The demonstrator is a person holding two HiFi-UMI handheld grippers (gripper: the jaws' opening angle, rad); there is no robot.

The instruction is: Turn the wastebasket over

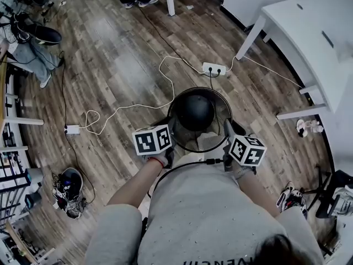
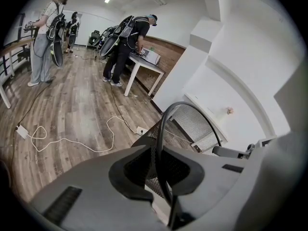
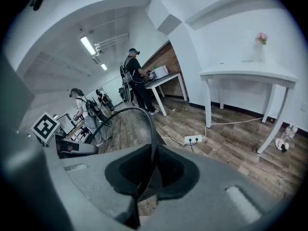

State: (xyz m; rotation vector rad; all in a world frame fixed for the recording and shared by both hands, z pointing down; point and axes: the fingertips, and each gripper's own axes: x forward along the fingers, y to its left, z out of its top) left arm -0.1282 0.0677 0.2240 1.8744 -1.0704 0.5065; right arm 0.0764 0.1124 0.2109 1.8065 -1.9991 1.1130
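Wastebasket (image 1: 194, 114) rim between jaws of left gripper (image 2: 162, 173) and right gripper (image 3: 147, 173)

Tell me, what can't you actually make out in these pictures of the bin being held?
- Head view: both grippers' jaws, mostly hidden under their marker cubes. The left gripper and right gripper show their hold on the wastebasket rim only in their own views.
- Both gripper views: the wastebasket's base, behind each gripper's body.
- Right gripper view: the pink thing on the white table, too small to identify.

Black mesh wastebasket (image 1: 194, 110); brown plank floor (image 1: 121, 54); white table (image 1: 309, 32).
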